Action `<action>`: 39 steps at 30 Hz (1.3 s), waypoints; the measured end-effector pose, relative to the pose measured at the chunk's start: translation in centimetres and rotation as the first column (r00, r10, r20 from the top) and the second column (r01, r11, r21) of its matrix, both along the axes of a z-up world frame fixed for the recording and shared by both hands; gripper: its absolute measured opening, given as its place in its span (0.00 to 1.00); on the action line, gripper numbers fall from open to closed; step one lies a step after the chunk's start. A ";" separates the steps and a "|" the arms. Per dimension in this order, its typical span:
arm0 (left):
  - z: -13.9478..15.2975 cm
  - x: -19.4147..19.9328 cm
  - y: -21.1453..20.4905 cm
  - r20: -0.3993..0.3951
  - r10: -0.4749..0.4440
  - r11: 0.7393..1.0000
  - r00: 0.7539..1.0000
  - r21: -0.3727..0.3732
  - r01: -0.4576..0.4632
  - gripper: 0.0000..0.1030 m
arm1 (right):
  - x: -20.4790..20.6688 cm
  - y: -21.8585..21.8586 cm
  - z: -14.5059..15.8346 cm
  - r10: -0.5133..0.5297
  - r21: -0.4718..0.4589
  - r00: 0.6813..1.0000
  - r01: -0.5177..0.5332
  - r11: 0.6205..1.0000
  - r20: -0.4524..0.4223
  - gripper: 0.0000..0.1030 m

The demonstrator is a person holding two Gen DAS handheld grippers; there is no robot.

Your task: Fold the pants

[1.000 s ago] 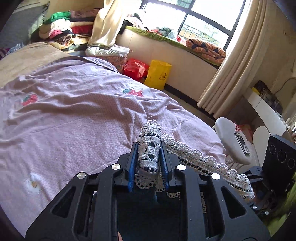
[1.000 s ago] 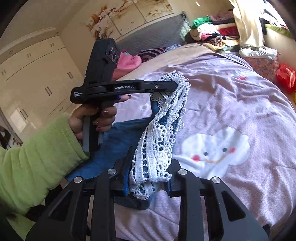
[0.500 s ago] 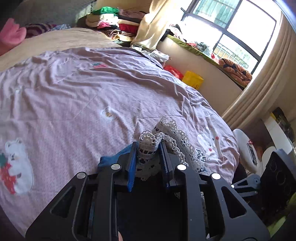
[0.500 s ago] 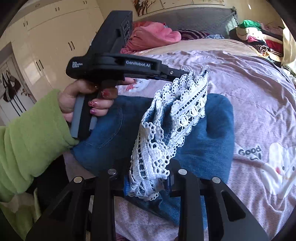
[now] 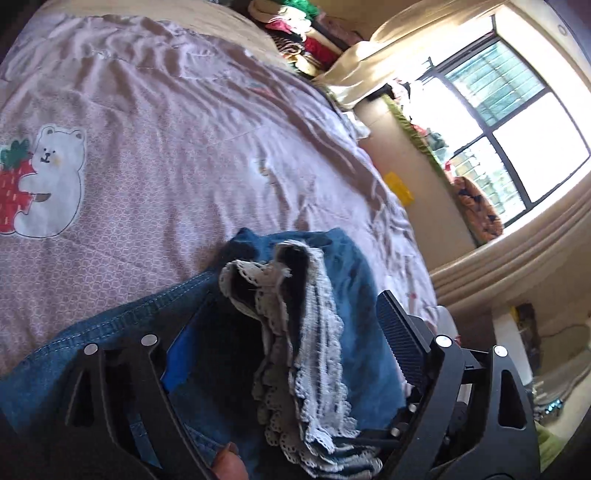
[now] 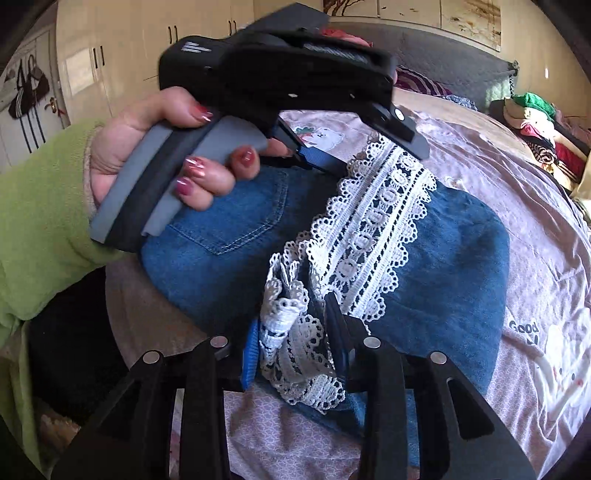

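Observation:
Blue denim pants (image 6: 461,258) lie folded on the pink bedspread (image 6: 535,192), their white lace hem (image 6: 373,229) laid across the top. My left gripper (image 5: 291,317) hangs just over them, its jaws opening wide. The lace hem (image 5: 317,332) lies loose between its fingers, untouched by the pads. The right wrist view shows this left gripper (image 6: 376,158) in a hand (image 6: 155,147) with a green sleeve. My right gripper (image 6: 295,343) is low at the near edge of the pants. Its jaws are opening, but bunched lace still fills the gap between the pads.
The bedspread (image 5: 147,147) with bear prints stretches away beyond the pants. Piled clothes (image 5: 306,33) sit at the bed's far end. A window ledge with clutter (image 5: 476,206) and a yellow bag (image 5: 399,188) lie to the right. Wardrobe doors (image 6: 110,55) stand behind the hand.
Both grippers came down and rolled, bringing the lace hem onto the denim on the bed. The left jaws went from shut on the lace to wide apart, letting it go.

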State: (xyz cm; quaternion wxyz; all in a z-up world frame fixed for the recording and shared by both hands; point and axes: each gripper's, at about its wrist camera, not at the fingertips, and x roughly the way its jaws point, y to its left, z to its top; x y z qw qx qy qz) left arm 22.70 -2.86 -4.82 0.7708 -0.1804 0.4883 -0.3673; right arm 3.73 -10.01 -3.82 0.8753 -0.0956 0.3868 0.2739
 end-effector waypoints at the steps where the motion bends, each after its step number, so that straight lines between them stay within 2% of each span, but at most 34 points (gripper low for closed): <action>1: -0.3 0.2 -0.2 -0.005 0.010 1.000 1.000 -0.001 -0.010 0.74 | -0.1 -0.1 0.0 0.005 0.008 1.000 -0.005 1.000 -0.007 0.40; 3: -0.7 0.5 -0.3 -0.020 0.032 0.999 0.999 0.012 -0.032 0.33 | -0.4 -0.4 0.0 0.014 0.027 1.000 -0.013 1.000 -0.022 0.50; 4: -0.8 0.5 -0.4 -0.018 0.039 0.999 0.999 0.021 -0.039 0.26 | -0.6 -0.6 0.1 0.016 0.031 1.000 -0.015 0.999 -0.022 0.52; 6: -0.7 0.3 -0.2 -0.004 0.040 0.999 0.999 0.025 -0.040 0.18 | -1.2 -1.4 0.7 0.018 0.057 1.000 -0.017 0.998 -0.018 0.57; 8: -0.2 -0.2 0.3 0.030 0.049 0.998 0.998 0.027 -0.050 0.18 | -1.7 -2.8 1.5 0.015 0.110 1.000 -0.013 0.994 -0.013 0.58; 10: 0.0 -0.5 0.7 0.063 0.068 0.996 0.996 0.061 -0.072 0.18 | -1.7 -4.4 2.0 -0.026 0.140 1.000 0.027 0.990 -0.007 0.58; 13: -0.5 -0.2 0.5 0.085 0.086 0.989 0.993 0.110 -0.095 0.23 | -0.9 -6.6 2.1 -0.109 0.151 0.994 0.110 0.982 -0.017 0.58; 16: -0.9 0.4 0.0 0.088 0.116 0.982 0.989 0.142 -0.128 0.28 | 0.5 -7.7 1.1 -0.184 0.115 0.981 0.191 0.975 -0.066 0.58; 19: -1.4 0.8 0.0 0.099 0.138 0.973 0.986 0.173 -0.153 0.33 | 0.7 -6.8 -0.2 -0.178 0.079 0.978 0.186 0.979 -0.105 0.59; 21: -1.4 0.8 -0.2 0.113 0.140 0.968 0.984 0.195 -0.160 0.36 | 0.6 -5.8 -1.3 -0.173 0.016 0.981 0.175 0.984 -0.091 0.60; 24: -0.9 0.5 -0.3 0.155 0.136 0.954 0.979 0.246 -0.172 0.44 | 0.7 -5.8 -2.3 -0.184 -0.005 0.978 0.184 0.983 -0.100 0.61; 28: 1.3 -0.8 0.3 0.202 0.148 0.950 0.968 0.245 -0.196 0.46 | 0.5 -6.6 -1.9 -0.182 0.041 0.976 0.188 0.981 -0.121 0.61; 32: 3.9 -3.6 0.8 0.284 0.136 0.935 0.949 0.279 -0.218 0.61 | -0.1 -8.3 -0.6 -0.181 0.153 0.973 0.203 0.967 -0.146 0.60; 36: 5.4 -7.0 0.7 0.350 0.112 0.919 0.930 0.318 -0.231 0.72 | -0.5 -9.6 0.8 -0.204 0.180 0.971 0.225 0.958 -0.126 0.60; 39: 6.0 -9.9 0.3 0.392 0.093 0.906 0.915 0.347 -0.241 0.76 | -0.3 -10.4 1.6 -0.224 0.188 0.968 0.242 0.952 -0.110 0.61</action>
